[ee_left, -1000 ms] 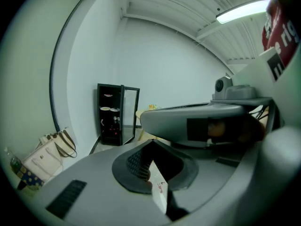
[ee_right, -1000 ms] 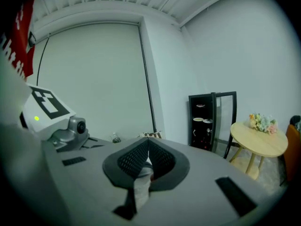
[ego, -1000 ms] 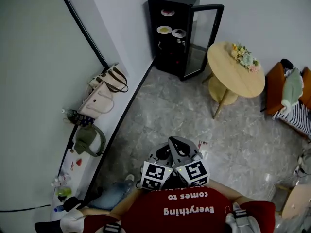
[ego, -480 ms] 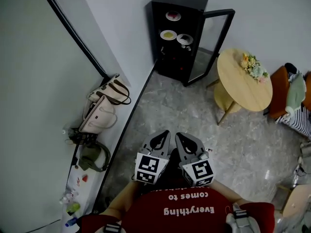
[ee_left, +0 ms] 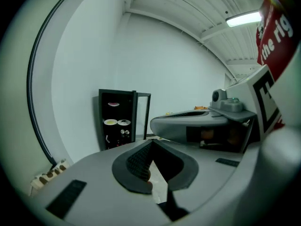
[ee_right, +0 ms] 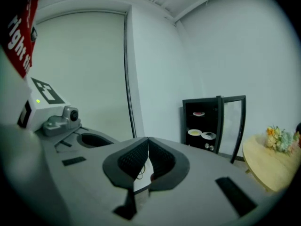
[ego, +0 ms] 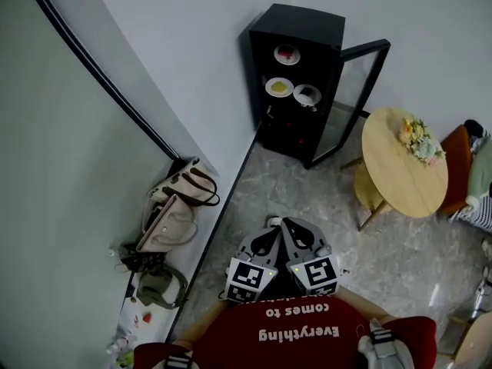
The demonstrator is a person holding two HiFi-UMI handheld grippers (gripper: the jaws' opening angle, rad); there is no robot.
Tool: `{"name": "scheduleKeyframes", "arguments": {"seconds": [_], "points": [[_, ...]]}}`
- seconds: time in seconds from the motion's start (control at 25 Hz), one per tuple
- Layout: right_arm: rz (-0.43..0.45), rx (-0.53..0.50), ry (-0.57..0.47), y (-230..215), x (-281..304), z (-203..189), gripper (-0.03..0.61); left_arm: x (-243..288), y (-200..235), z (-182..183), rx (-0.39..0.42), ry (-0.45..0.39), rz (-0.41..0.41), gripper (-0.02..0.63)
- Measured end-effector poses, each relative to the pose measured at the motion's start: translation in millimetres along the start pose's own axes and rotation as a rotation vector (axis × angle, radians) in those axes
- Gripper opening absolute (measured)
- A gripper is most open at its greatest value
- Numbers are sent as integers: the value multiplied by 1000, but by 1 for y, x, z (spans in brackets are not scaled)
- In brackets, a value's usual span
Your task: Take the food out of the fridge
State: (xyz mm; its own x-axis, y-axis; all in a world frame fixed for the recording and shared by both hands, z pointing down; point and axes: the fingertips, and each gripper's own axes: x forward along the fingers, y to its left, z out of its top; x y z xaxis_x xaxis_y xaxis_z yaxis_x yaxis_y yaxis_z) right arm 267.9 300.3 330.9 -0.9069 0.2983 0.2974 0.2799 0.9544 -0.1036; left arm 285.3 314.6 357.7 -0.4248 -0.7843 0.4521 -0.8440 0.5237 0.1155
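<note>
Across the floor (ego: 307,198) from the black fridge (ego: 296,75), its door (ego: 355,98) open and plates of food (ego: 279,88) in its upper part, the left gripper (ee_left: 151,145) and right gripper (ee_right: 148,140) sit closed and empty. The approach appears to be the step in hand; next, the jaws must open beside a plate's rim.

Head cam sits high and pitched steeply down: red shirt (ego: 300,337) at the bottom edge, left gripper (ego: 267,231) and right gripper (ego: 288,229) just above it, fridge (ego: 307,23) far off at the top, round table (ego: 400,167) to its right. Left gripper view rides low behind its own jaws and faces the fridge from well back, with the right gripper filling its right half; right gripper view mirrors that, left gripper at its left, table at its right edge. All three share the open fridge; head and right gripper views also share the table.
</note>
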Motion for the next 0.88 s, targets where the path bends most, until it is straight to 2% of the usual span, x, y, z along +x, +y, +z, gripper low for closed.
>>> {"name": "scheduleKeyframes", "arguments": {"seconds": [0.28, 0.44, 0.64, 0.76, 0.88], "points": [[-30, -7, -69, -82, 120, 80, 11, 79, 100, 93, 64, -66, 24, -2], [-35, 1, -93, -120, 164, 106, 11, 123, 142, 132, 114, -41, 42, -2], [-34, -18, -94, -165, 210, 123, 11, 163, 175, 153, 133, -36, 41, -2], [-29, 6, -117, -194, 237, 134, 11, 181, 209, 153, 136, -5, 51, -2], [42, 66, -100, -212, 258, 136, 11, 199, 241, 148, 112, 33, 44, -2]]}}
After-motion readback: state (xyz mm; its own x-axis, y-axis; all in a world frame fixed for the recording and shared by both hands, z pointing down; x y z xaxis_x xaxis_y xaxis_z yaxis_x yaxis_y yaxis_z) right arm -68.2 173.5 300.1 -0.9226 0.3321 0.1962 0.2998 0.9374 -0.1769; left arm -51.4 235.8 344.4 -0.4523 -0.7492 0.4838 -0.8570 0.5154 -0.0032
